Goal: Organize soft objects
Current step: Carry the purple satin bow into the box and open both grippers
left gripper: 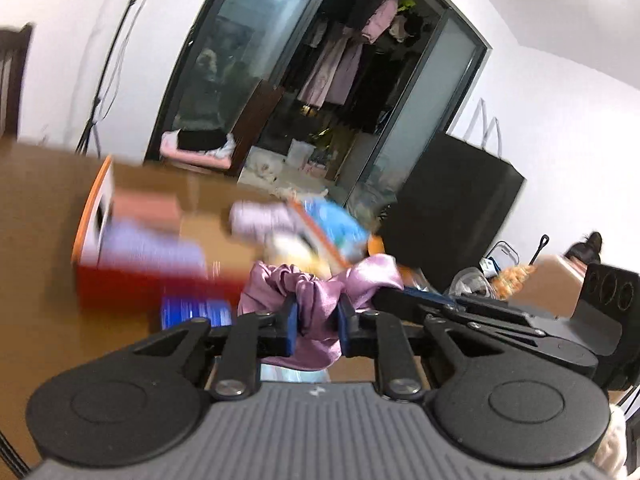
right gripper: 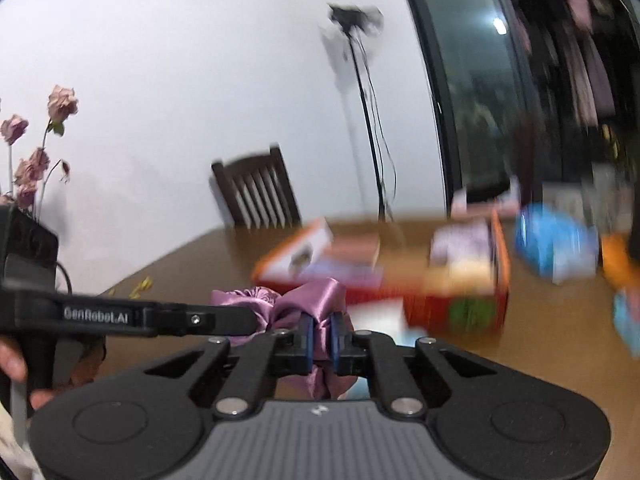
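A shiny purple satin cloth [left gripper: 316, 292] hangs bunched above the wooden table [left gripper: 40, 240], held from both sides. My left gripper [left gripper: 318, 318] is shut on one fold of it, with fabric filling the gap between the blue pads. A finger [left gripper: 400, 296] of the right gripper reaches in from the right. In the right wrist view the same purple cloth [right gripper: 316, 296] is pinched tight by my right gripper [right gripper: 321, 338], shut on it. A finger [right gripper: 224, 320] of the left gripper comes in from the left, and a person's hand [right gripper: 12, 360] grips its handle.
An orange-red open box [left gripper: 132, 276] with folded soft items stands on the table behind the cloth. A blue soft item [right gripper: 552, 244] lies to the right of the box [right gripper: 460, 300]. A dark wooden chair [right gripper: 256, 192], a tripod stand [right gripper: 368, 120] and a black bag [left gripper: 452, 208] ring the table.
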A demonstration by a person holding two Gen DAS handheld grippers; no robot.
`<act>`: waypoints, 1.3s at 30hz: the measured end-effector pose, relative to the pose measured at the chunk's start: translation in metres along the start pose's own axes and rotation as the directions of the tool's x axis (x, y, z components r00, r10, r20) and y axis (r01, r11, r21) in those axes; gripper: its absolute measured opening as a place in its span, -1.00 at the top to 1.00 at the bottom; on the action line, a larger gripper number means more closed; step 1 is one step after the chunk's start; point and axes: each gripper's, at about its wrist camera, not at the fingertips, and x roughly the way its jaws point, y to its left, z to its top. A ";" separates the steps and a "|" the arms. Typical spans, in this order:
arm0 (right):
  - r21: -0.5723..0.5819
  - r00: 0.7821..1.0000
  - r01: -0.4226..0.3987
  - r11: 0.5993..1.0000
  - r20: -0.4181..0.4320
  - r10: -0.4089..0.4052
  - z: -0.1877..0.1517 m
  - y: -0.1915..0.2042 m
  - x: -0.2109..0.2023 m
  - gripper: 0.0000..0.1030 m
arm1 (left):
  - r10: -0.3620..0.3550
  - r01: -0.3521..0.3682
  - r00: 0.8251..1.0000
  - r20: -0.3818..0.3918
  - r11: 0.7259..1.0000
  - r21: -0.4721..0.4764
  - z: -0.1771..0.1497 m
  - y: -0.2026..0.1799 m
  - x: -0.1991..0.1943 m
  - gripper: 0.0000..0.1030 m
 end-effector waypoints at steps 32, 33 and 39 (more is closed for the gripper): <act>0.099 0.934 0.239 0.966 -0.294 -0.201 0.103 -0.118 0.269 0.25 | 0.186 -0.197 0.956 -0.227 0.980 -0.027 0.123 0.110 0.195 -0.09; 0.090 0.939 0.244 0.966 -0.272 -0.212 0.112 -0.113 0.254 0.25 | 0.195 -0.204 0.957 -0.213 0.979 -0.018 0.128 0.103 0.183 -0.10; 0.043 0.955 0.243 0.969 -0.187 -0.231 0.150 -0.086 0.150 -0.01 | 0.254 -0.249 0.962 -0.099 0.967 0.056 0.140 0.052 0.085 -0.31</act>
